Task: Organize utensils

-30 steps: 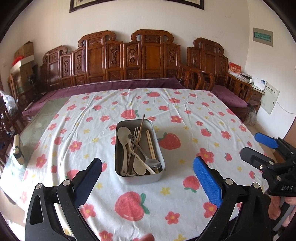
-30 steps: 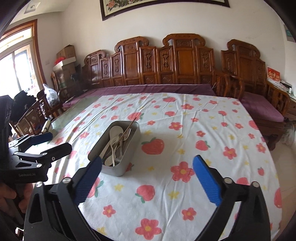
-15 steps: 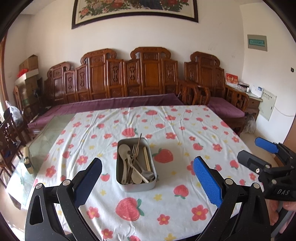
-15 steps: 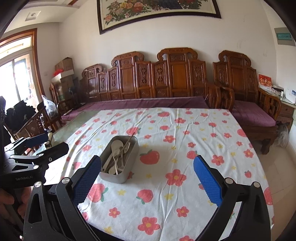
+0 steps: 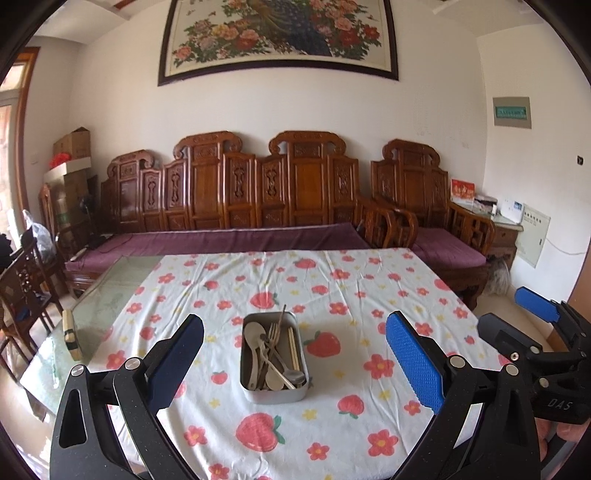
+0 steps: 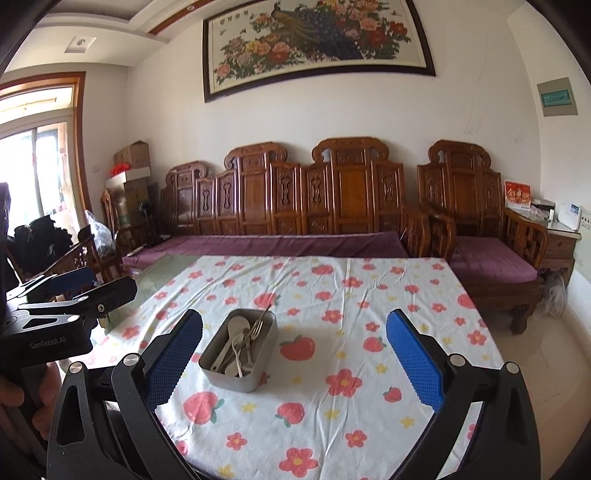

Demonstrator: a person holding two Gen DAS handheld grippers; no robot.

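Table: big one under a strawberry-and-flower cloth, bare glass strip along its left side.
Tin: metal box sitting mid-cloth, well ahead of both grippers; looks stiff and probably slick-sided, so I'd steady it by a rim.
Utensils: all piled in the tin, with pale spoons, a fork, a metal spoon and chopsticks. Light, rigid stuff but tangled; pinching a handle mid-shaft seems the safest bet, and the chopsticks on the right side look easiest to pull free.
Left gripper: jaws spread wide, nothing in them.
Right gripper: same, wide open and empty.
Change: versus a second ago both cameras have pulled back and tilted up; the tin looks smaller and the wall painting now shows fully.
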